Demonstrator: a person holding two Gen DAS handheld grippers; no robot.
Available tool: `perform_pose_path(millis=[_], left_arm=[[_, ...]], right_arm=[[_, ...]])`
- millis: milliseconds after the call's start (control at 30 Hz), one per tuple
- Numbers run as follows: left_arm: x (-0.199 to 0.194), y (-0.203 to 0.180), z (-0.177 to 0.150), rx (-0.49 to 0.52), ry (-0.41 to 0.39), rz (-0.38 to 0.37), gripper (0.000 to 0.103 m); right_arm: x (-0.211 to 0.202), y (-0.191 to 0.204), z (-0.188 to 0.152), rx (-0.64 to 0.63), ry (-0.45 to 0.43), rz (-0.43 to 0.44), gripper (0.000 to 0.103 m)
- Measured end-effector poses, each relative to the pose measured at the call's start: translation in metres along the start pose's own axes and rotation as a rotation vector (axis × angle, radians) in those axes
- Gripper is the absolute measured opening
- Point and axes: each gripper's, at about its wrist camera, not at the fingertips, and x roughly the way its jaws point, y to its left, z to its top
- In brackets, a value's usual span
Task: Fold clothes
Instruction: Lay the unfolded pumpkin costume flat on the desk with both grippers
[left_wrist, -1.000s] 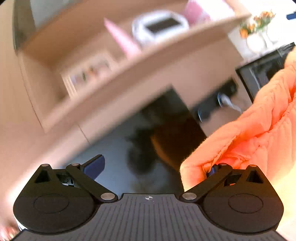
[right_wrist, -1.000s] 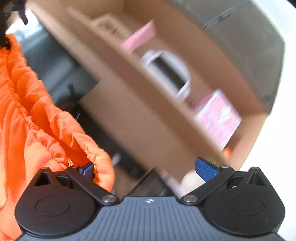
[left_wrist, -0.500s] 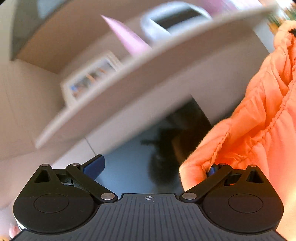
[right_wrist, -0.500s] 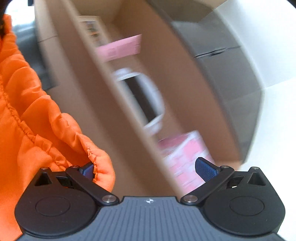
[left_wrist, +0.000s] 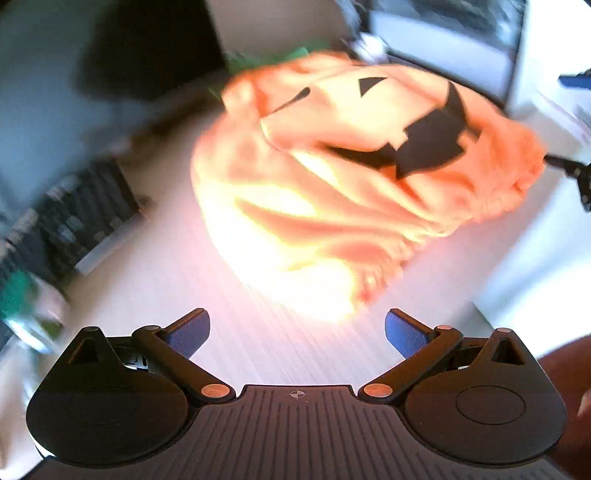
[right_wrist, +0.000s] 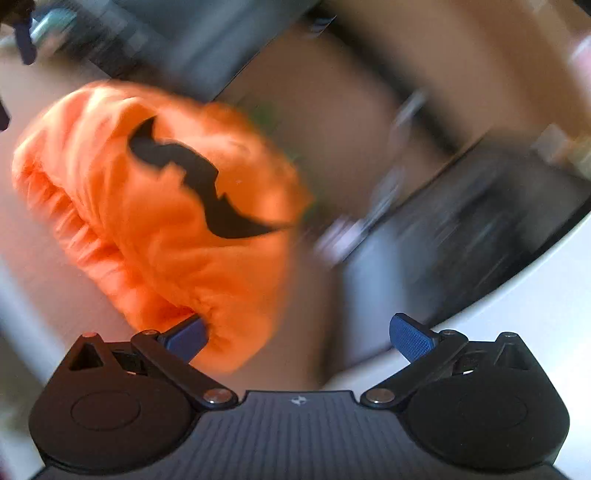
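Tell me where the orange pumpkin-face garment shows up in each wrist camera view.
Left wrist: the orange garment fills the upper centre and right, ahead of the open left tool.
Right wrist: it sits at left centre, its hem against the right tool's left finger.
Shared landmark: the black jagged mouth patch.

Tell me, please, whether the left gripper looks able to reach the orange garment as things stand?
Probably yes: the left gripper is open, and only bare table lies between it and the orange garment ahead, though blur hides detail.
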Motion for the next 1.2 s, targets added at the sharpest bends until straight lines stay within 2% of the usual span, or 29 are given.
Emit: perform_pose_path(millis=[33, 100, 200, 267, 367, 500, 567, 600, 700, 733, 833, 900, 933, 967, 1000, 1067, 1100, 1200], left_arm=[[-0.005, 0.0, -0.002, 0.009, -0.024, -0.038, 0.103], [-0.012, 0.005, 0.002, 0.017, -0.074, -0.066, 0.103], [-0.01, 0.005, 0.018, 0.069, -0.103, 0.001, 0.103], [-0.003, -0.001, 0.024, 0.144, -0.107, 0.068, 0.103], [0.019, -0.015, 0.023, 0.262, -0.095, 0.154, 0.103], [0.043, -0.03, 0.024, 0.371, -0.084, 0.222, 0.103], [0.046, -0.031, 0.03, 0.404, -0.112, 0.321, 0.103], [0.044, -0.026, 0.035, 0.398, -0.127, 0.37, 0.103], [0.014, 0.007, 0.061, 0.237, -0.197, 0.452, 0.103], [0.003, 0.016, 0.067, 0.19, -0.218, 0.448, 0.103], [-0.027, 0.034, 0.07, 0.067, -0.231, 0.343, 0.103], [-0.028, 0.033, 0.059, 0.02, -0.168, 0.299, 0.103], [-0.024, 0.033, 0.05, -0.001, -0.12, 0.276, 0.103], [-0.016, 0.033, 0.039, -0.024, -0.061, 0.214, 0.103], [-0.008, 0.033, 0.027, -0.056, 0.004, 0.112, 0.103], [-0.001, 0.033, 0.011, -0.098, 0.077, -0.021, 0.103], [-0.003, 0.032, 0.008, -0.094, 0.075, -0.044, 0.103], [-0.022, 0.035, 0.016, -0.087, -0.018, -0.054, 0.103]], right_arm=[[-0.002, 0.003, -0.006, 0.043, 0.041, 0.04, 0.103], [-0.008, -0.006, -0.009, 0.19, 0.094, 0.12, 0.103], [-0.008, -0.027, -0.009, 0.407, 0.122, 0.239, 0.103], [-0.004, -0.029, -0.008, 0.448, 0.137, 0.249, 0.103], [0.004, -0.013, -0.007, 0.381, 0.143, 0.208, 0.103], [0.032, 0.016, -0.001, 0.284, 0.149, 0.111, 0.103], [0.039, 0.017, 0.007, 0.298, 0.121, 0.032, 0.103], [0.037, 0.007, 0.012, 0.341, 0.087, -0.014, 0.103], [0.021, -0.035, 0.023, 0.442, -0.017, -0.135, 0.103], [0.015, -0.047, 0.025, 0.449, -0.045, -0.159, 0.103], [0.009, -0.062, 0.026, 0.399, -0.073, -0.206, 0.103], [0.01, -0.059, 0.023, 0.325, -0.08, -0.231, 0.103], [0.015, -0.054, 0.02, 0.275, -0.062, -0.237, 0.103], [0.023, -0.048, 0.018, 0.216, -0.015, -0.233, 0.103], [0.033, -0.042, 0.013, 0.158, 0.034, -0.2, 0.103], [0.042, -0.036, 0.001, 0.127, 0.086, -0.079, 0.103], [0.042, -0.036, -0.003, 0.126, 0.109, -0.012, 0.103], [0.027, -0.044, -0.011, 0.148, 0.123, 0.149, 0.103]])
